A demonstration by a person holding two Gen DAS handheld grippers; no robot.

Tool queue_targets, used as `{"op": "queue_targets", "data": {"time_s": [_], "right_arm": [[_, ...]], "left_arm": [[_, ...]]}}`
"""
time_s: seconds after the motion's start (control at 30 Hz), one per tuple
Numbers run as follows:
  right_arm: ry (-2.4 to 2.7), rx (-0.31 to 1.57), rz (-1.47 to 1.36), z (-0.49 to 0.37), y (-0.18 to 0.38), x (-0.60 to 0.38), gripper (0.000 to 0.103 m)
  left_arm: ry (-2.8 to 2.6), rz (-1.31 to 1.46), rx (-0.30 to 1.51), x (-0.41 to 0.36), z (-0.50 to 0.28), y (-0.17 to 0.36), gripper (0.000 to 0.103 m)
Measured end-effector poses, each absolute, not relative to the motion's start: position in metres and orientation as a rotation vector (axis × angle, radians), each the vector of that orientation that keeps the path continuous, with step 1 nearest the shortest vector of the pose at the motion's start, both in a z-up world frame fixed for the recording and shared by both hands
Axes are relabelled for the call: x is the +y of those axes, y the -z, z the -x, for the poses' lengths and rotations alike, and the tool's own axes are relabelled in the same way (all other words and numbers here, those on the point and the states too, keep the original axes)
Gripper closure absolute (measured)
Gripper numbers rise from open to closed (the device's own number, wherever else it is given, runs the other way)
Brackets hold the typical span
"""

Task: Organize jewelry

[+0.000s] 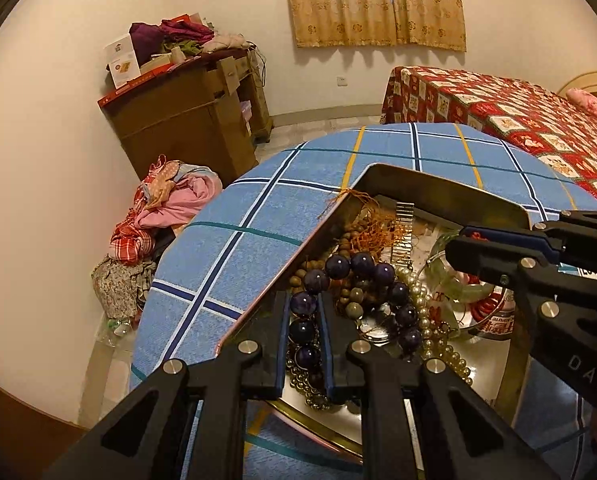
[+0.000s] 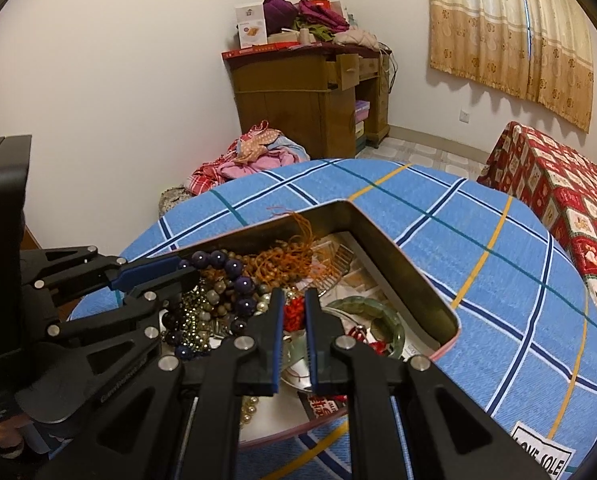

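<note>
On the blue checked cloth the open tin holds tangled jewelry; my left gripper pinches the purple bead bracelet at its near left, my right gripper the red piece near the middle, so I should lift slowly, watching for snagged strands.

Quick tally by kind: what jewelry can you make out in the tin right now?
Purple bead bracelet: 1
Wooden bead strand: 1
Pearl strand: 1
Green bangle: 1
Metal watch band: 1
Red bead piece: 1
Orange tassel cord: 1
Total: 7 clearly visible; the pile hides more.
</note>
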State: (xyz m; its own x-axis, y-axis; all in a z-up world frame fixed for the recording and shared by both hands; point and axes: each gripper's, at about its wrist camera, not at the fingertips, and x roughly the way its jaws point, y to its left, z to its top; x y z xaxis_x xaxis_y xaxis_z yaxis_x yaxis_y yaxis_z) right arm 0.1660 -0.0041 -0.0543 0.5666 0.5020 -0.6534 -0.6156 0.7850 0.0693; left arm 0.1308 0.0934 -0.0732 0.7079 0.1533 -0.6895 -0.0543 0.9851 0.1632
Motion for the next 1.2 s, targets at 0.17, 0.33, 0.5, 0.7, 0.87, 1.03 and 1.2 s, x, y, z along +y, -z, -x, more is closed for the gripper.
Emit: {"op": "queue_targets", "data": {"time_s": [0.17, 0.33, 0.5, 0.7, 0.87, 1.03, 1.2], "right_arm": [[-0.656, 0.725, 0.177, -0.166, 0.056, -0.004, 0.085], [-0.635, 0.704, 0.143, -0.157, 0.049, -0.019, 0.059], [-0.596, 0.657, 0.072, -0.14, 0.035, -0.046, 0.05], [-0.593, 0.638, 0.032, -0.126, 0.03, -0.056, 0.047], [-0.599, 0.627, 0.02, -0.12, 0.027, -0.058, 0.047], [-0.607, 0.63, 0.029, -0.115, 0.03, -0.057, 0.047], [-0.611, 0.636, 0.027, -0.117, 0.032, -0.057, 0.047]], "left_arm": [[-0.121, -0.143, 0.786, 0.093, -0.13, 0.073, 0.086], [-0.162, -0.141, 0.707, 0.093, -0.11, 0.058, 0.029], [-0.169, -0.076, 0.652, 0.1, -0.086, 0.039, 0.028], [-0.178, -0.006, 0.616, 0.099, -0.063, 0.031, 0.028], [-0.19, 0.002, 0.622, 0.095, -0.057, 0.034, 0.028], [-0.198, 0.008, 0.625, 0.095, -0.055, 0.035, 0.028], [-0.198, 0.012, 0.626, 0.096, -0.055, 0.036, 0.028]]}}
